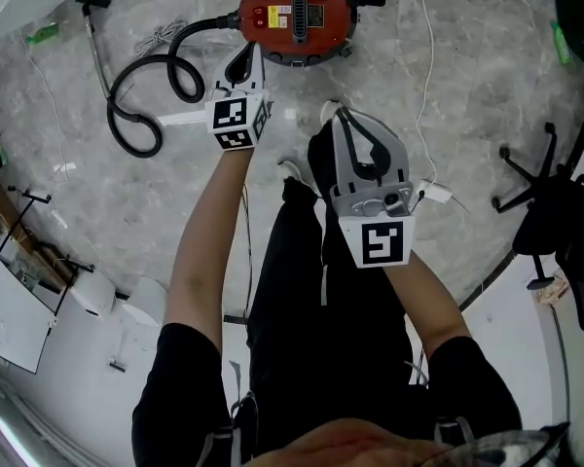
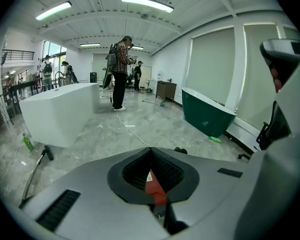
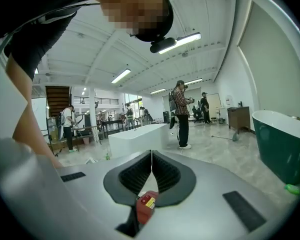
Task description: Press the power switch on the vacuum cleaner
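A round red vacuum cleaner (image 1: 297, 10) sits on the marble floor at the top of the head view. A yellow-and-red panel (image 1: 262, 16) is on its top left. My left gripper (image 1: 248, 51) is shut, and its tips hover at the vacuum's near-left edge, over the hose joint. My right gripper (image 1: 338, 114) is also shut, lower and to the right, clear of the vacuum. In both gripper views the jaws meet with nothing held. The red vacuum (image 2: 155, 189) shows through the left gripper's (image 2: 151, 149) gap, and the vacuum (image 3: 145, 207) likewise below the right gripper (image 3: 151, 152).
A black hose (image 1: 139, 93) loops left of the vacuum, with a wand (image 1: 94, 29) beyond. A white cable (image 1: 425, 56) runs down to a plug block (image 1: 434, 193). An office chair base (image 1: 537, 178) stands at the right. A green tub (image 2: 209, 116) and standing people (image 2: 121, 74) are farther off.
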### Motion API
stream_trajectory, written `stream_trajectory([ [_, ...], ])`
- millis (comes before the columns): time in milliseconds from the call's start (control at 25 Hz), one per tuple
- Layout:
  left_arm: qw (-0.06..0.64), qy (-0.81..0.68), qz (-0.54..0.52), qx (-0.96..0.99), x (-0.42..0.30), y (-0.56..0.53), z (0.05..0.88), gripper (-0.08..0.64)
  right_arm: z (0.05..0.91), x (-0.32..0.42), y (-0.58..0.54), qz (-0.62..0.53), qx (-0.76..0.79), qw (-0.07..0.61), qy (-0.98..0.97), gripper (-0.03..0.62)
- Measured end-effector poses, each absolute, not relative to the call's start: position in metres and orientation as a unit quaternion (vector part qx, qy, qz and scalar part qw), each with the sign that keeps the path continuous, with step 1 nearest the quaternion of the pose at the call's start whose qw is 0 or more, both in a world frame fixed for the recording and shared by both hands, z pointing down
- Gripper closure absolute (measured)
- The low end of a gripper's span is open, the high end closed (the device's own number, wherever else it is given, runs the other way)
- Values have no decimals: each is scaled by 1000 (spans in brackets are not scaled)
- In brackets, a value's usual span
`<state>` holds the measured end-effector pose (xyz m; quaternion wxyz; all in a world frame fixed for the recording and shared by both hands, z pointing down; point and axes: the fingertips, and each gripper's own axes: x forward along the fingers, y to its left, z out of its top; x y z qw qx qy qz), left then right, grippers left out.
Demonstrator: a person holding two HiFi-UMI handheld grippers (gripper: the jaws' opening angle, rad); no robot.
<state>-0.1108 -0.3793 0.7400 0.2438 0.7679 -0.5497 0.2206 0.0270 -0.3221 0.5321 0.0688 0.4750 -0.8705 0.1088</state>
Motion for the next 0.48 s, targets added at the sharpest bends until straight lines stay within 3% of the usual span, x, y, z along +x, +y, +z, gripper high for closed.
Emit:
stream_trajectory([
  [480,262,-542,263,754,-129,-407,821,549,595,1,-331,33,400,121,-908,572],
])
